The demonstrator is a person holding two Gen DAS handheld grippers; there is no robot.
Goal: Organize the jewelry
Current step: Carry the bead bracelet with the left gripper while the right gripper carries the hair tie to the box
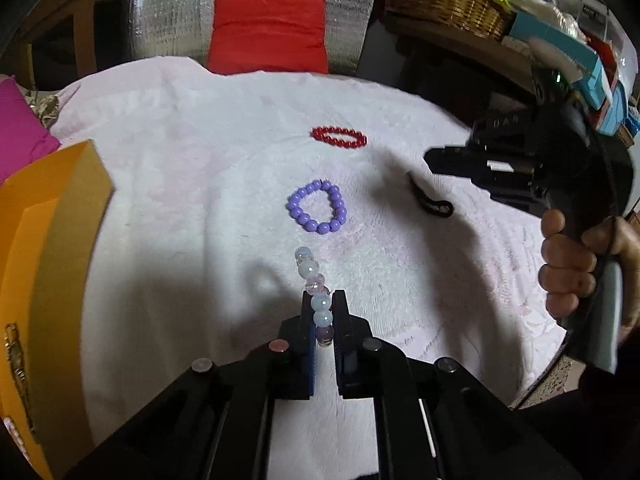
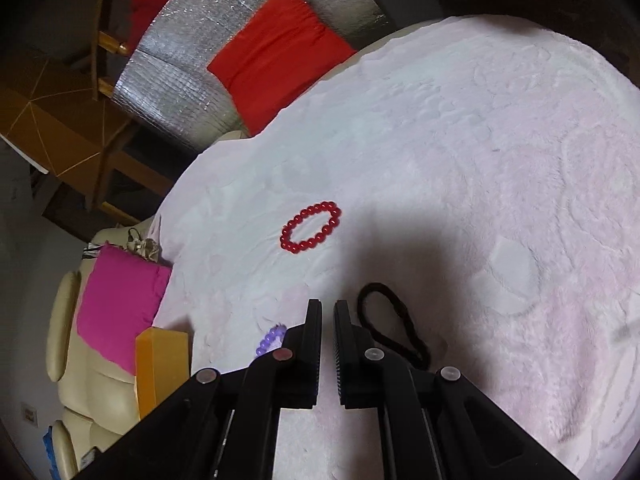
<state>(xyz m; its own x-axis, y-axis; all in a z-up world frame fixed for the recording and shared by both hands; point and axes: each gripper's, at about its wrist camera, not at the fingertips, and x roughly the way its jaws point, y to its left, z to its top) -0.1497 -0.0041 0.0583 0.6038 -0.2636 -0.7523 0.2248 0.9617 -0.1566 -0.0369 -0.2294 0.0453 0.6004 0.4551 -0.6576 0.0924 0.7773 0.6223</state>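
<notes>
Box orange, far left on pink blanket. Left gripper clamped on pale bead bracelet, strand sticking out past tips, lifted off blanket. Purple bracelet just ahead, red bracelet beyond. Black hair tie to the right, below right gripper, jaws together, empty.

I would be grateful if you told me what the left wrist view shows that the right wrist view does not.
Only the left wrist view: the left gripper shut on a pale bead bracelet, the whole purple bracelet, and a hand holding the right gripper.

Only the right wrist view: the right gripper shut with nothing in it, and a cream chair.

Both: the red bracelet, black loop, orange box, and white cloth.
</notes>
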